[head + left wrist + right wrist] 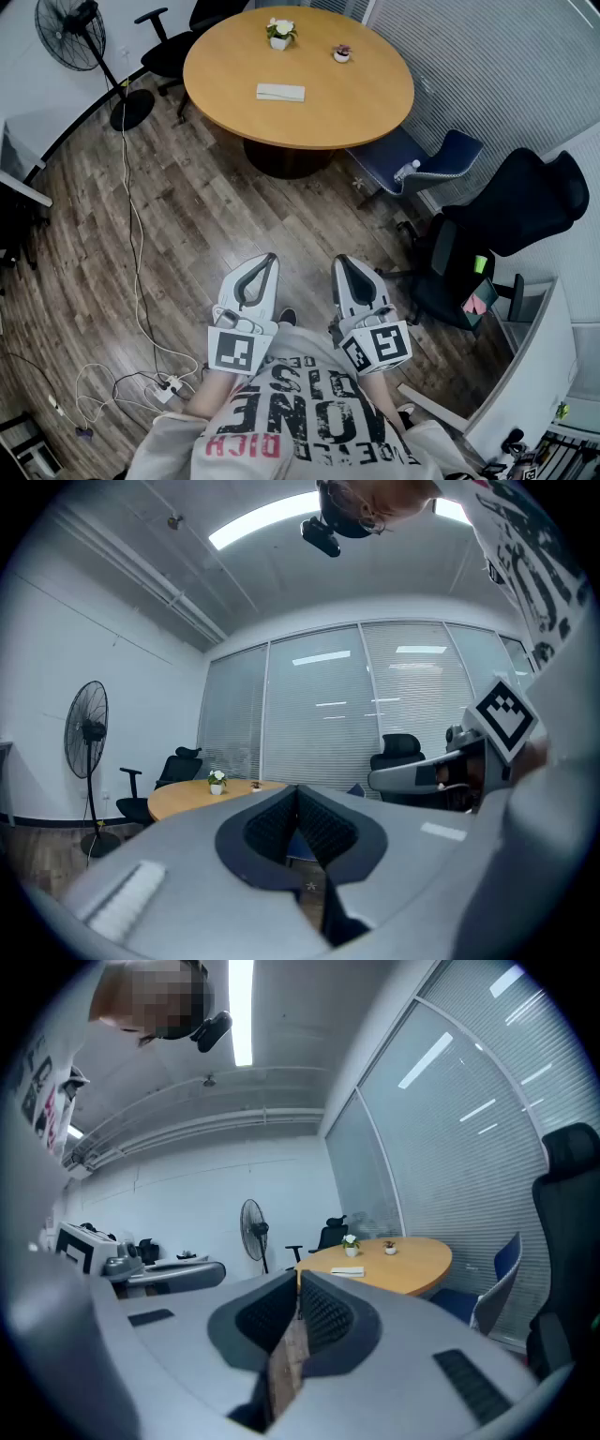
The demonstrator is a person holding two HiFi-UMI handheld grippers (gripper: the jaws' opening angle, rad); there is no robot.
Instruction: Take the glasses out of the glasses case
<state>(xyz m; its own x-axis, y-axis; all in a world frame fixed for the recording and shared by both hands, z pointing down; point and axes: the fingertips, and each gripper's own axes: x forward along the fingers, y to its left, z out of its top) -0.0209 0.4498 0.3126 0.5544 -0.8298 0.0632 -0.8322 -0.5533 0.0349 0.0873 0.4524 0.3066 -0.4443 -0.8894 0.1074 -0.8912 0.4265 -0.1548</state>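
A pale, flat, oblong glasses case [280, 92] is lying in the upper middle of the head view, resting level on the round wooden table [366, 108], near its centre, appearing closed.

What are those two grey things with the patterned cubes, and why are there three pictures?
No robot here: a person stands in an office, holding a pair of tongs in each hand. The head view comes from a camera on the person's head, looking down at the left tongs and right tongs. The other two pictures come from cameras riding on each pair, looking along its jaws. Both pairs are shut and hold nothing. Ahead stands a round wooden table bearing a pale flat box, likely the glasses case, a white-flowered plant and a smaller pot. The tongs are not yet near it.
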